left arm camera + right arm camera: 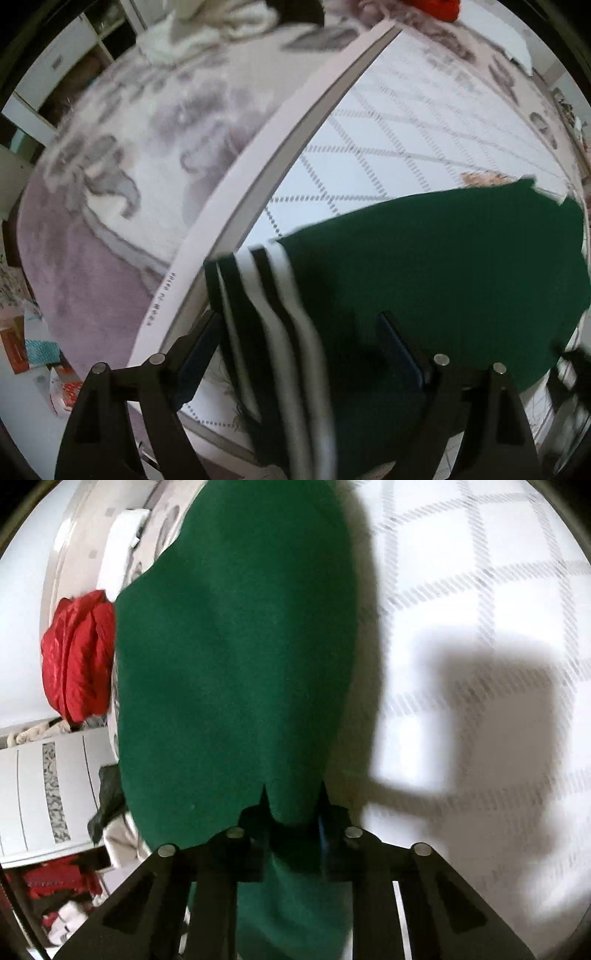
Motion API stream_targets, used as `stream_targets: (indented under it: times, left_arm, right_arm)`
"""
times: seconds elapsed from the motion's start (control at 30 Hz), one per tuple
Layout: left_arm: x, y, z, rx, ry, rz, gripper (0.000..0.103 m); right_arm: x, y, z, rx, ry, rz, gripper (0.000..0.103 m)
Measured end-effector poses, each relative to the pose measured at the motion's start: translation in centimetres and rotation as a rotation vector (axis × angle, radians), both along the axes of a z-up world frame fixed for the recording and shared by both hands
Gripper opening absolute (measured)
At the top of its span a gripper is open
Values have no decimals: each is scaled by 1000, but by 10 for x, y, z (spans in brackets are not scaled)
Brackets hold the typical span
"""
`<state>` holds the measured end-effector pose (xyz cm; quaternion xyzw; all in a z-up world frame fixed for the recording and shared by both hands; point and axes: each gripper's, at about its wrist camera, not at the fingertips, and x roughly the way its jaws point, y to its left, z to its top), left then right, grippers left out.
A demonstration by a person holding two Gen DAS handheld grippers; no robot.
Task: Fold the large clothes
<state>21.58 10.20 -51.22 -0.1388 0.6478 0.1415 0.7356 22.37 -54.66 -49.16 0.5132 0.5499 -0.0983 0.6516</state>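
A dark green garment (pixel 424 266) with black and white striped trim (pixel 273 295) lies across the white checked table surface (pixel 388 140). My left gripper (pixel 299 332) is open, its jaws wide apart, with the striped edge lying between them. In the right wrist view the green garment (pixel 236 646) fills the middle. My right gripper (pixel 293 805) is shut on the green cloth, which bunches between the jaws and hangs lifted off the surface.
The table's pale edge (pixel 258 162) runs diagonally, with a purple patterned rug (pixel 110 166) beyond it. A red cloth (pixel 79 653) lies left of the garment. White furniture (pixel 48 790) and piled clothes (pixel 59 893) are at the left. A pale heap (pixel 207 29) lies far off.
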Motion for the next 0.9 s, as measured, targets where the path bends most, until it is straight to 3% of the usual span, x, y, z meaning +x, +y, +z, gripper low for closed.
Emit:
stream_targets:
  times: [0.13,0.27,0.3,0.37,0.5,0.6,0.63,0.73,0.77,0.83,0.9]
  left_arm:
    - [-5,-34,25,34,-50,-71,93]
    - [1,-76,14,22,-51,-146,93]
    - [3,-87,13,13,-54,-154,93]
    - [10,-107,3,-4,-64,-174,93]
    - [34,-146,-19,6,-55,-208,93]
    - [53,-157,-45,40,-23,-204,97]
    - [61,-156,-60,65,10,-200,103]
    - [74,-140,-82,48,44,-151,103]
    - [76,-134,-84,30,46,-134,103]
    - [78,-123,-83,18,43,-115,103]
    - [77,-117,-80,35,55,-120,103]
  right_arm:
    - [-62,36,13,43,125,103,17]
    - [-105,65,2,167,356,285,27]
    - [-109,66,5,165,412,331,27]
    - [-110,61,23,114,437,395,28]
    - [-64,39,87,-45,273,476,38]
    - [-9,24,100,-126,158,496,38]
    - [13,15,97,-167,133,490,38]
    - [70,7,70,-397,106,518,37]
    - [89,-1,53,-419,127,542,36]
    - [99,-6,2,-381,277,561,36]
    - [103,-7,-3,-358,303,555,36]
